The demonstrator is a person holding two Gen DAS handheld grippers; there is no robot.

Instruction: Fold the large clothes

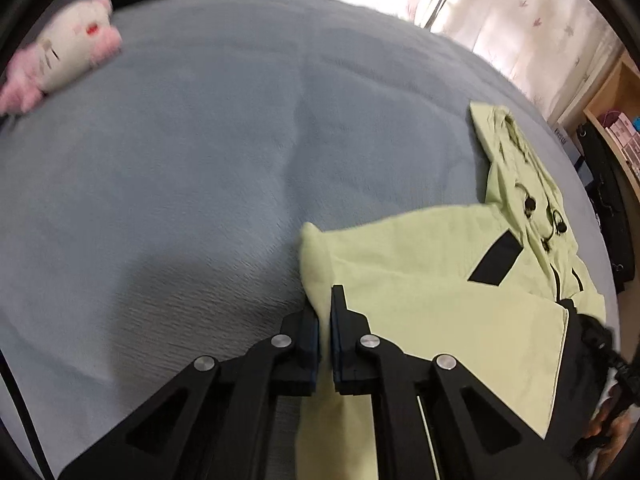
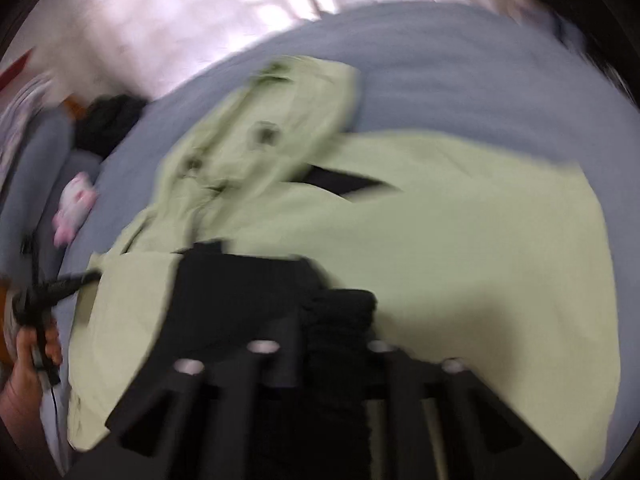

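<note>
Soft daylight through far curtains (image 1: 500,4), overexposed white-pink glare; bed cover (image 1: 180,160) evenly lit, dim soft shadow near gripper; left wrist view mildly blurred; right wrist view heavily motion-smeared; fisheye bending, black vignette at edges.

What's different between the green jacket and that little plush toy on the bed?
The jacket is pale green with black patches, while the plush toy is white and pink. The jacket is far larger and lies spread flat; the toy is a small stuffed lump. The left gripper pinches the jacket's edge and the right gripper is closed on its black part; nothing touches the toy. Both rest on the same grey bed cover.
</note>
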